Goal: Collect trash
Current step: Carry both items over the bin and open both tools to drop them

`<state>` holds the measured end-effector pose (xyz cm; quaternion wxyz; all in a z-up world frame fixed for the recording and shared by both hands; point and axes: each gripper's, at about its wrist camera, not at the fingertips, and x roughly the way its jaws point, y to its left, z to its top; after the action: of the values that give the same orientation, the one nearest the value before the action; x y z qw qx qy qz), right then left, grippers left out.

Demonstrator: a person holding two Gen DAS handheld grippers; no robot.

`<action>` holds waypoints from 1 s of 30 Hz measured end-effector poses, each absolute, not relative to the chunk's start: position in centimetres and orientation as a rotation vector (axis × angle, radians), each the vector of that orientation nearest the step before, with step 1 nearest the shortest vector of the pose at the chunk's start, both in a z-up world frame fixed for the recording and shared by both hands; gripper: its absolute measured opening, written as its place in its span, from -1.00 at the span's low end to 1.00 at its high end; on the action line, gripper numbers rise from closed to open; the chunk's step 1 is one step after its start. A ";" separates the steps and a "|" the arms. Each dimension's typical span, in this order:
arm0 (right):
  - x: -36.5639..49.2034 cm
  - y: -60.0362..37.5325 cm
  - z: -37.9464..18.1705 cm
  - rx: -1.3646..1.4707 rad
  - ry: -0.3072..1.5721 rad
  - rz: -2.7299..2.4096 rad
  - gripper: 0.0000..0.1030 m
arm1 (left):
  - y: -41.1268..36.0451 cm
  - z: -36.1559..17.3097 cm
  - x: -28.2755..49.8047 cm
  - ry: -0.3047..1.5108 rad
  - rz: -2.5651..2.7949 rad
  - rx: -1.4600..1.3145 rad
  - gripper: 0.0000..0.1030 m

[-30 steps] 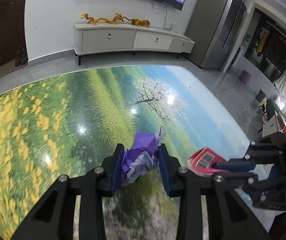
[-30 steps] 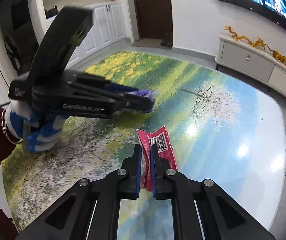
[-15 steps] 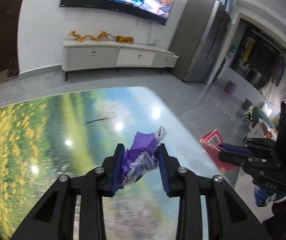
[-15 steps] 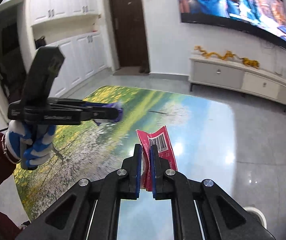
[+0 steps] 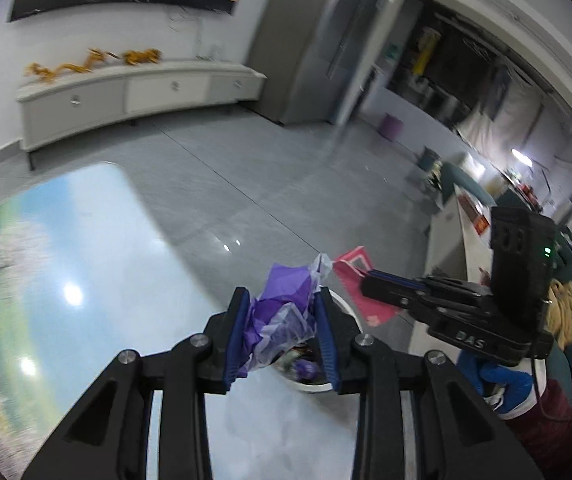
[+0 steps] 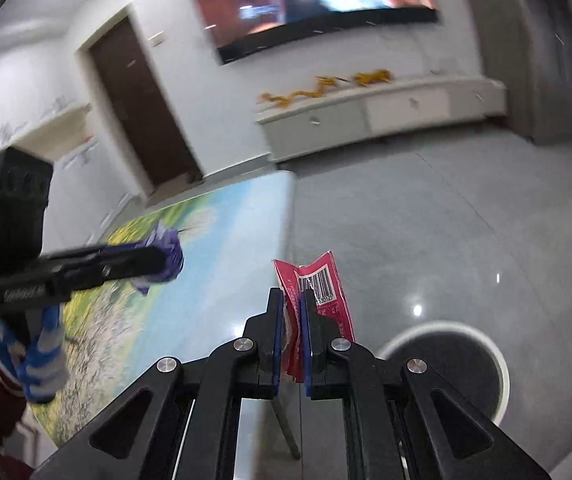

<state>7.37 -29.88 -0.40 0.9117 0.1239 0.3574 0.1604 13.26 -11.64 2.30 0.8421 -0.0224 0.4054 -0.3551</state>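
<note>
My left gripper is shut on a crumpled purple wrapper and holds it in the air just above a white-rimmed trash bin beyond the table's right edge. My right gripper is shut on a flat red wrapper with a barcode, held over the table's right edge, left of the bin on the floor. The right gripper also shows in the left wrist view with the red wrapper. The left gripper shows in the right wrist view.
The table has a glossy landscape print and ends just left of the bin. Grey tile floor lies beyond. A white TV cabinet stands at the far wall. A white counter stands at the right.
Both grippers have swung right from over the table to its right edge, each still holding its wrapper. The trash bin has come into view under them.
</note>
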 end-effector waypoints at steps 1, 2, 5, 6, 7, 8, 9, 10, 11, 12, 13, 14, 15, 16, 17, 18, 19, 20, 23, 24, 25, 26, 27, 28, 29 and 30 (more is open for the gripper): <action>7.5 -31.1 -1.0 0.289 0.746 0.314 -0.85 | -13.1 1.8 13.6 0.875 -0.763 -0.038 -0.39; 7.7 -32.1 -1.7 0.318 0.756 0.299 -0.85 | -14.4 1.4 13.7 0.890 -0.773 -0.032 -0.39; 8.1 -34.6 -3.8 0.389 0.787 0.260 -0.84 | -18.3 -0.5 14.8 0.948 -0.797 -0.021 -0.39; 8.4 -35.5 -4.7 0.420 0.800 0.245 -0.83 | -19.3 -1.1 15.2 0.966 -0.802 -0.022 -0.39; 8.6 -36.5 -5.7 0.449 0.813 0.228 -0.82 | -20.3 -1.8 15.7 0.986 -0.807 -0.024 -0.39; 8.8 -37.1 -6.2 0.466 0.820 0.217 -0.81 | -21.1 -2.3 16.0 1.000 -0.808 -0.024 -0.39; 9.0 -37.9 -7.0 0.492 0.831 0.201 -0.79 | -21.8 -2.8 16.4 1.014 -0.810 -0.023 -0.39; 9.2 -38.6 -7.8 0.518 0.840 0.186 -0.76 | -22.9 -3.5 16.8 1.031 -0.812 -0.021 -0.38; 9.3 -39.3 -8.4 0.535 0.846 0.175 -0.75 | -23.5 -4.0 17.0 1.043 -0.813 -0.022 -0.38; 9.5 -39.8 -9.0 0.552 0.854 0.165 -0.75 | -24.3 -4.6 17.3 1.058 -0.817 -0.026 -0.36; 9.8 -40.3 -9.6 0.568 0.862 0.155 -0.75 | -24.9 -5.0 17.7 1.070 -0.819 -0.030 -0.36; 9.8 -40.7 -9.9 0.577 0.866 0.148 -0.74 | -25.6 -5.3 18.0 1.079 -0.817 -0.035 -0.36; 10.0 -41.2 -10.4 0.589 0.872 0.138 -0.72 | -26.2 -5.6 18.2 1.091 -0.819 -0.043 -0.35; 10.1 -41.5 -10.8 0.596 0.876 0.130 -0.60 | -26.6 -6.0 18.5 1.106 -0.824 -0.054 -0.34; 10.3 -41.8 -11.2 0.606 0.880 0.121 -0.53 | -27.0 -6.4 18.7 1.117 -0.826 -0.063 -0.27; 10.3 -42.1 -11.5 0.612 0.884 0.112 -0.39 | -27.4 -6.6 18.9 1.123 -0.824 -0.068 -0.14; 10.4 -42.2 -11.7 0.616 0.886 0.106 -0.30 | -27.8 -6.8 19.1 1.131 -0.825 -0.078 -0.07; 10.4 -42.4 -11.9 0.620 0.888 0.102 -0.27 | -28.1 -6.9 19.3 1.136 -0.827 -0.087 0.02; 10.4 -43.0 -12.5 0.633 0.895 0.083 -0.23 | -28.6 -7.2 19.7 1.150 -0.828 -0.095 0.03; 10.4 -43.2 -12.6 0.633 0.896 0.080 -0.22 | -28.7 -7.2 19.8 1.151 -0.828 -0.095 0.03; 10.4 -43.1 -12.6 0.629 0.898 0.077 -0.22 | -28.7 -7.2 19.7 1.148 -0.827 -0.095 0.03; 10.3 -43.2 -12.5 0.625 0.899 0.075 -0.22 | -28.6 -7.2 19.7 1.145 -0.827 -0.096 0.03; 10.3 -43.1 -12.4 0.618 0.898 0.072 -0.22 | -28.5 -7.0 19.6 1.140 -0.826 -0.097 0.03; 10.1 -43.2 -12.4 0.613 0.897 0.069 -0.22 | -28.4 -6.9 19.5 1.133 -0.825 -0.098 0.03; 10.4 -43.3 -12.2 0.610 0.895 0.065 -0.22 | -28.2 -6.7 19.3 1.124 -0.821 -0.094 0.03; 10.4 -43.2 -12.0 0.605 0.890 0.058 -0.22 | -28.2 -6.4 19.0 1.114 -0.814 -0.087 0.03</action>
<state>10.44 -43.20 -12.00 0.8582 0.2881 0.4239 0.0277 19.03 -28.17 -6.42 0.7705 -0.0401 0.5137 -0.3753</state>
